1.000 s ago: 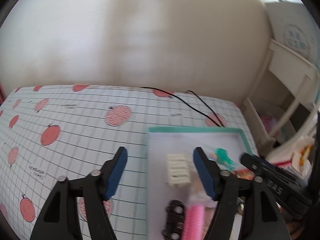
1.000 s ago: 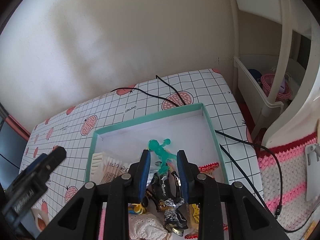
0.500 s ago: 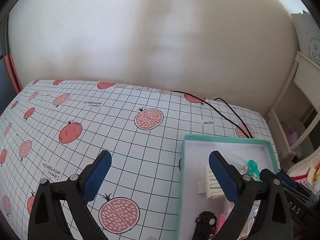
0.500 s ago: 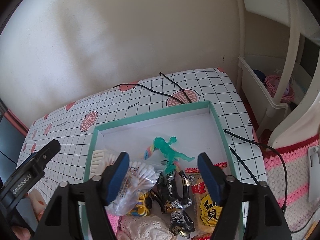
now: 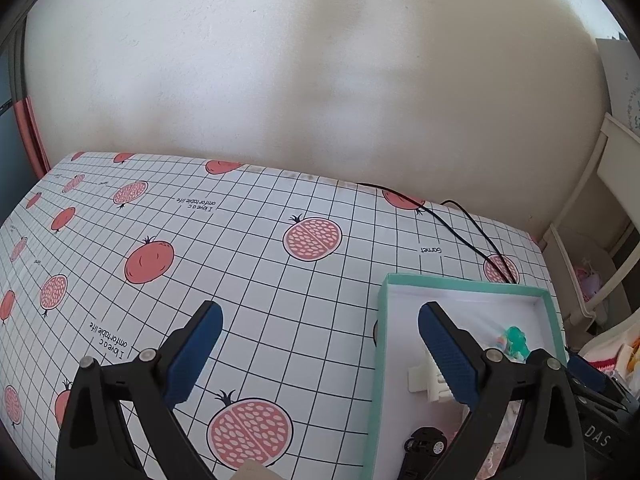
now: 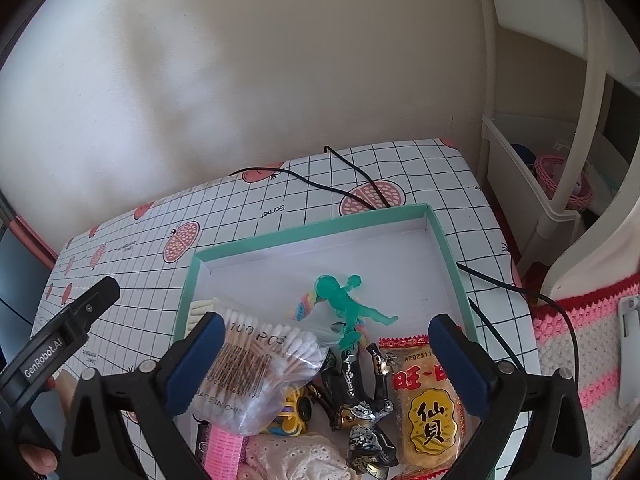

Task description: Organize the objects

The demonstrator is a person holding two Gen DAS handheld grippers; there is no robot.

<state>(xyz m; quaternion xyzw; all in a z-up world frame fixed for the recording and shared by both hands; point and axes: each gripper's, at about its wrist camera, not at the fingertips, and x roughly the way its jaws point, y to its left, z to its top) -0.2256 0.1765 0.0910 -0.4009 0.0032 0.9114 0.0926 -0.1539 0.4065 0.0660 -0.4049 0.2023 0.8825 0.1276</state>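
Right gripper (image 6: 326, 364) jaws opening, green figure (image 6: 348, 304) apparently dropped into box (image 6: 312, 230)

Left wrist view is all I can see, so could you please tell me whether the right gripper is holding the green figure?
Observer: No. The green figure lies free in the teal box. The right gripper is opening, and neither of its fingers touches the figure.
Operator: Thank you. What lies beside the figure?
Observer: A clear bag of cotton swabs lies to its left in the right wrist view.
Operator: And on the other side?
Observer: A red and yellow cracker packet lies flat near the box's right wall.
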